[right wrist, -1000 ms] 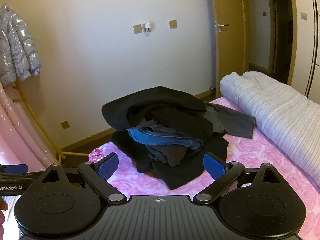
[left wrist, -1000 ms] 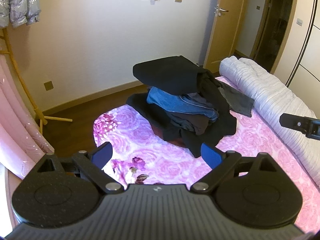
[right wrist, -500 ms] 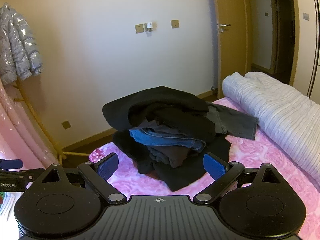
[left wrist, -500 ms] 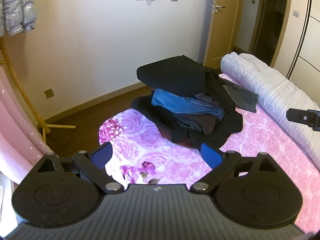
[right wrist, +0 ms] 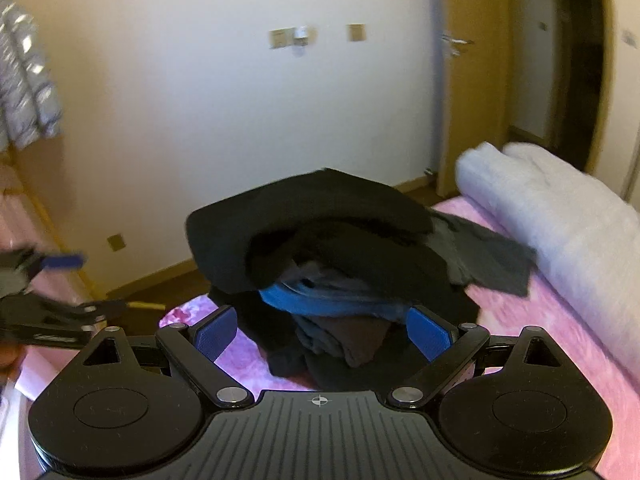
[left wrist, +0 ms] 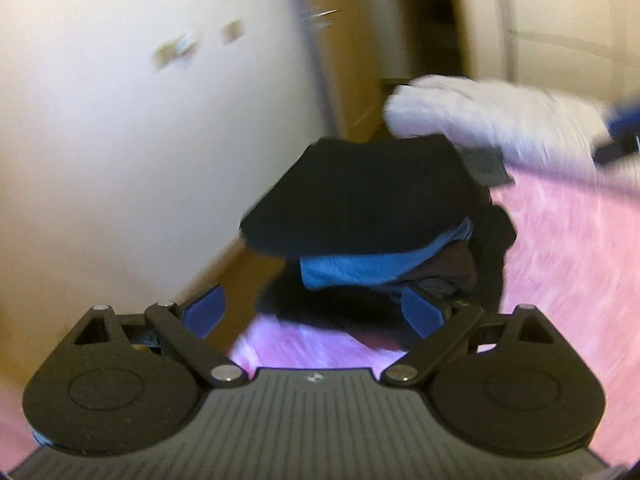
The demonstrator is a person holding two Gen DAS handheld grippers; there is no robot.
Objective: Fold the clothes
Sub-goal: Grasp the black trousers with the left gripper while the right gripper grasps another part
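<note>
A heap of clothes [left wrist: 372,216] lies on the pink flowered bed [left wrist: 568,264]: a black garment on top, blue jeans [left wrist: 360,270] under it, dark pieces below. It also shows in the right wrist view [right wrist: 332,248], with the jeans [right wrist: 320,304] and a grey garment [right wrist: 492,256] spread to its right. My left gripper [left wrist: 314,314] is open and empty, close in front of the heap. My right gripper [right wrist: 320,332] is open and empty, just short of the heap. The left gripper shows at the left edge of the right wrist view [right wrist: 52,304].
A rolled white quilt [right wrist: 552,216] lies along the bed's right side, also in the left wrist view [left wrist: 492,120]. A cream wall, wooden floor [right wrist: 160,284] and door [right wrist: 468,92] lie beyond the bed. A silver jacket [right wrist: 28,96] hangs on a rack at left.
Both grippers have moved toward the heap, which now looms larger. The left wrist view swung right and is blurred with motion. Both grippers stay open.
</note>
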